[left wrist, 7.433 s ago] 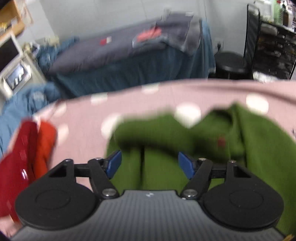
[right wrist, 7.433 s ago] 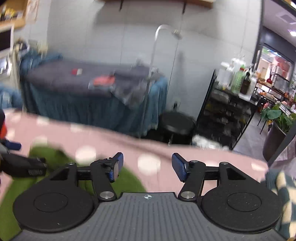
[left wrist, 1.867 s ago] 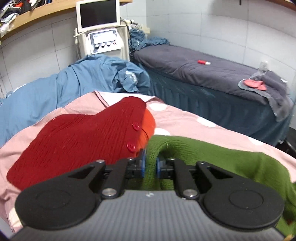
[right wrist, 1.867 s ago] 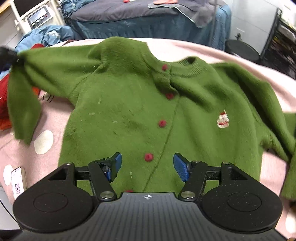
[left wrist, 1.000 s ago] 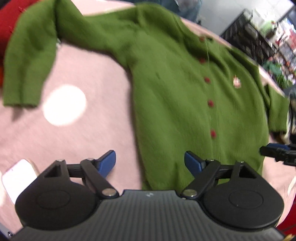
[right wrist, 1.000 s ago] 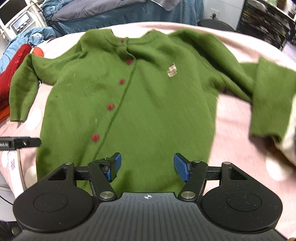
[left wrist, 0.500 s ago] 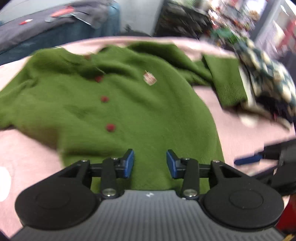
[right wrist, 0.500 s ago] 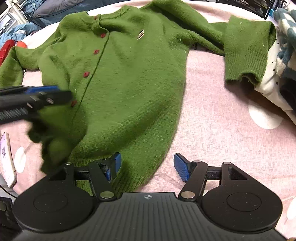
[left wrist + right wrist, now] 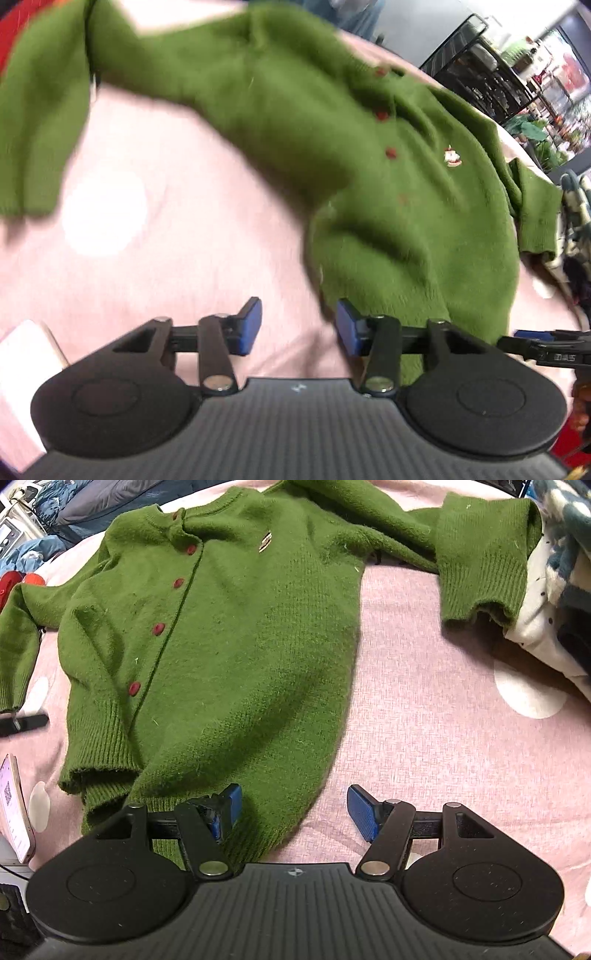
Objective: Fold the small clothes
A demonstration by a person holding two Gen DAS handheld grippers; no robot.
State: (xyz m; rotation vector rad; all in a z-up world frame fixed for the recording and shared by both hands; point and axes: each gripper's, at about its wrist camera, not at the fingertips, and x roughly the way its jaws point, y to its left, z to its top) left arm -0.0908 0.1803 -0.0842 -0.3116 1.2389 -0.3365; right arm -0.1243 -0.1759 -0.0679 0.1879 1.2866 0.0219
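Fuzzy green knit cardigan (image 9: 236, 635), ribbed hem and cuffs, round red buttons (image 9: 159, 628), lies flat on the pink dotted cloth (image 9: 436, 716). Left gripper (image 9: 298, 325): fingers opening, nothing between. Right gripper (image 9: 293, 812): fingers apart over the hem corner.

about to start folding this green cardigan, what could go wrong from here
The cardigan's left hem corner is bunched and curled under; folding now may lock in the wrinkle. The right sleeve lies against a patterned garment, so pulling it might drag that along. A phone sits at the edge near the hem and could get swept off. The left gripper is opening on nothing; the right gripper stands open over the hem.
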